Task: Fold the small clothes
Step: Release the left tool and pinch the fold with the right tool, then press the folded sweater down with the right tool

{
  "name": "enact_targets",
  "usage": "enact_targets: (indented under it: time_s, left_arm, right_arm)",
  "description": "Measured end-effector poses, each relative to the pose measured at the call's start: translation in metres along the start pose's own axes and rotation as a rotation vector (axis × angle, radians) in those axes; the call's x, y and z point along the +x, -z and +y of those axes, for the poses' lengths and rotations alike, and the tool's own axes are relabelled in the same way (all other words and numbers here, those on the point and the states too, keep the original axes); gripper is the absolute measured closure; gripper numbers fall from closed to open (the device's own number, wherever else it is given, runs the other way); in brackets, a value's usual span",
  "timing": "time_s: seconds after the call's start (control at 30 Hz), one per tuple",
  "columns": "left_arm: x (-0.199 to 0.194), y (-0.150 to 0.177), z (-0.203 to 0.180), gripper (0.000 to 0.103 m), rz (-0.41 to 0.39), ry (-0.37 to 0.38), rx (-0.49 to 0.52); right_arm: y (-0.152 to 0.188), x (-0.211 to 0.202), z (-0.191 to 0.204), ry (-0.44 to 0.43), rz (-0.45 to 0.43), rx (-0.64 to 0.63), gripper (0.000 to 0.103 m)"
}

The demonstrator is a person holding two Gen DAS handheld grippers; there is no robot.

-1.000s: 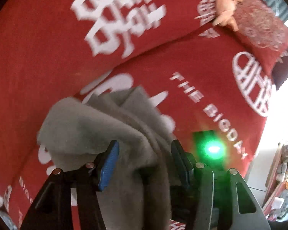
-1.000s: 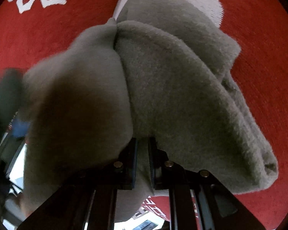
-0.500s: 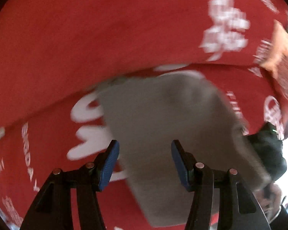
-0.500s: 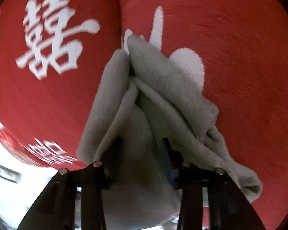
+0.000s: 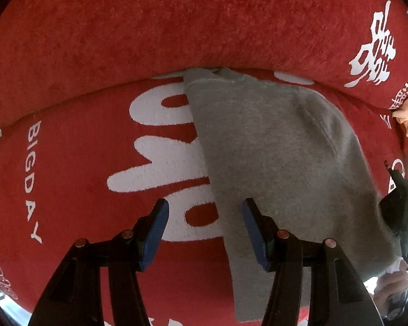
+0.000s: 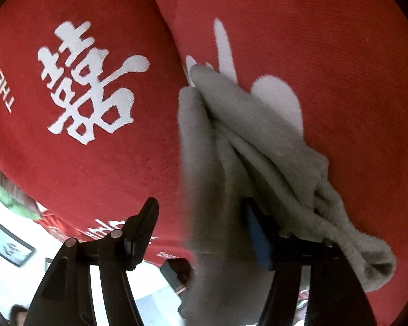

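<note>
Grey garment [image 5: 280, 157] lies flat on red blanket [image 5: 95, 40]; left gripper [image 5: 204, 231] released above its near edge; right gripper [image 6: 201, 231] released astride bunched hem. Step: regrasp; next, pinch edge for fold.

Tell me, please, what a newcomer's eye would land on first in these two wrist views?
First comes the bright red sofa cover with its large white printed characters, filling both views. Next is the grey garment, spread fairly flat on the seat in the left wrist view, its far edge at the crease below the backrest. The open left gripper hovers above its near left edge, while the right gripper, also open, has bunched grey folds between and over its fingers.
</note>
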State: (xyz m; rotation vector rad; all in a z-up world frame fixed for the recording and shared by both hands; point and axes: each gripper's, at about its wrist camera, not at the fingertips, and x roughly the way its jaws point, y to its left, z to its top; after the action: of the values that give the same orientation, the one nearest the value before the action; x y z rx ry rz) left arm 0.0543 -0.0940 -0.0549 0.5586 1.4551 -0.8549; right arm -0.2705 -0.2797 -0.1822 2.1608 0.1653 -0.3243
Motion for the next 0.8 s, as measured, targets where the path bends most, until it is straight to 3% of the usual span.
enact_targets:
  time_s: [0.07, 0.13, 0.17, 0.2, 0.27, 0.3, 0.4, 0.47, 0.57, 0.6, 0.63, 0.7, 0.8]
  left_arm:
    - [0.002, 0.0, 0.0, 0.045, 0.002, -0.002, 0.005]
    - [0.003, -0.001, -0.001, 0.045, 0.001, -0.008, 0.009]
    - [0.004, -0.002, -0.002, 0.045, -0.001, -0.012, 0.01]
    - [0.005, -0.002, -0.003, 0.045, -0.002, -0.026, 0.012]
    - [0.006, -0.004, -0.005, 0.045, -0.002, -0.032, 0.015]
    - [0.003, -0.003, -0.008, 0.045, -0.009, -0.027, 0.023]
    - [-0.005, 0.0, -0.018, 0.045, -0.029, -0.018, 0.061]
    - [-0.003, 0.004, -0.025, 0.045, -0.021, -0.011, 0.081]
    - [0.009, 0.009, -0.031, 0.044, -0.001, -0.009, 0.085]
    - [0.012, 0.009, -0.032, 0.033, -0.001, -0.012, 0.083]
    - [0.015, 0.01, -0.032, 0.02, -0.009, -0.036, 0.078]
    - [0.016, 0.012, -0.031, 0.018, -0.028, -0.065, 0.081]
    - [0.012, 0.014, -0.025, 0.018, -0.015, -0.047, 0.082]
  right_arm:
    - [-0.002, 0.006, 0.013, 0.097, 0.034, -0.086, 0.035]
    - [0.002, 0.027, 0.038, 0.233, 0.088, -0.22, 0.047]
    - [0.004, 0.036, 0.049, 0.308, 0.112, -0.292, 0.079]
    - [0.007, 0.046, 0.063, 0.419, 0.13, -0.39, 0.084]
    - [0.022, 0.062, 0.09, 0.574, 0.146, -0.58, 0.085]
    - [0.032, 0.065, 0.106, 0.609, 0.152, -0.669, 0.085]
    - [0.045, 0.054, 0.133, 0.646, 0.117, -0.778, 0.086]
    - [0.04, 0.045, 0.131, 0.67, 0.108, -0.772, 0.087]
    - [0.02, 0.038, 0.1, 0.797, 0.105, -0.741, 0.087]
    - [0.012, 0.038, 0.086, 0.844, 0.101, -0.715, 0.087]
    - [0.006, 0.037, 0.078, 0.858, 0.095, -0.694, 0.087]
    - [0.002, 0.031, 0.077, 0.811, 0.069, -0.654, 0.086]
    - [0.005, 0.023, 0.079, 0.86, 0.051, -0.662, 0.079]
